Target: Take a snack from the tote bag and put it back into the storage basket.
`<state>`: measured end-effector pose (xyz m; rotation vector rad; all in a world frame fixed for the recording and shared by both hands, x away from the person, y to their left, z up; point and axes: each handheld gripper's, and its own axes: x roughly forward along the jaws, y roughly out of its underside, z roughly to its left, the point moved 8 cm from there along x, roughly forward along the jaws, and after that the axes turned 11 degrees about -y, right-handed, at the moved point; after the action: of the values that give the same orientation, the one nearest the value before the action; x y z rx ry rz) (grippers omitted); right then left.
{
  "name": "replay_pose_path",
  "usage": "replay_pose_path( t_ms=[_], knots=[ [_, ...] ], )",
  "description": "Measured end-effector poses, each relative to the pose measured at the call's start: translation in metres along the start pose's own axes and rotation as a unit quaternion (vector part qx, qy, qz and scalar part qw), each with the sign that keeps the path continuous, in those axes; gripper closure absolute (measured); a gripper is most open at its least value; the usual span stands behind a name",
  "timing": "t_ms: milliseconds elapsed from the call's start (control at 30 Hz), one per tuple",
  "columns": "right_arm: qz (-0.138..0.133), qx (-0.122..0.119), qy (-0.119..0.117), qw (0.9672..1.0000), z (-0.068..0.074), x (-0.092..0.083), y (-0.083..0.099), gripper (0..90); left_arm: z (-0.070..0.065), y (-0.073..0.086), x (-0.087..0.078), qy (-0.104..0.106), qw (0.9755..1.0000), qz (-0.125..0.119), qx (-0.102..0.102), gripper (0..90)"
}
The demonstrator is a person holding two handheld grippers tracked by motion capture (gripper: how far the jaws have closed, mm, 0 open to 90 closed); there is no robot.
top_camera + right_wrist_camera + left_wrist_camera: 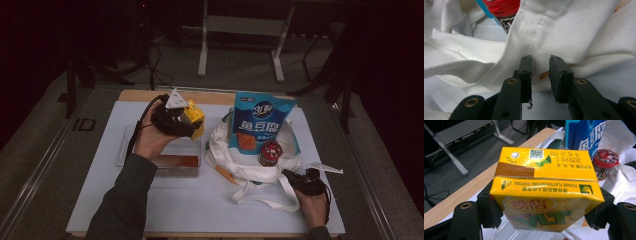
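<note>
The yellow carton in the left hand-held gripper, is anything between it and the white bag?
Nothing visible blocks it. The yellow carton is raised above the clear tray, and bare table lies between it and the white bag.

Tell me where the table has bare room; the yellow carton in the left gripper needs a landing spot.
Free: the near strip of the white sheet between the two forearms, and the far left corner behind the clear tray. Crowded: the right half, where the cloth bag holds the blue pouch and red-lidded jar. The yellow carton hangs over the tray.
</note>
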<state>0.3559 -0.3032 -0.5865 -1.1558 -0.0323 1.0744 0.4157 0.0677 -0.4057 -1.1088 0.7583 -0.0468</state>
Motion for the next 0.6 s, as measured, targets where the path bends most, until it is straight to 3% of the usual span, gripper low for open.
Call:
replay_pose_path(
  t_ms=[333, 467, 600],
  knots=[
    [0.000, 0.000, 0.000, 1.0000, 0.000, 0.000, 0.000, 71.8, 0.008, 0.014, 0.003, -0.012, 0.9998, 0.015, -0.007, 28.8],
    [0.000, -0.001, 0.000, 1.0000, 0.000, 0.000, 0.000, 71.8, 0.010, 0.021, 0.005, -0.029, 0.9992, 0.027, 0.003, 28.8],
    [0.000, -0.001, 0.000, 1.0000, 0.000, 0.000, 0.000, 71.8, 0.012, 0.026, 0.005, -0.027, 0.9992, 0.029, -0.005, 28.8]
  ],
)
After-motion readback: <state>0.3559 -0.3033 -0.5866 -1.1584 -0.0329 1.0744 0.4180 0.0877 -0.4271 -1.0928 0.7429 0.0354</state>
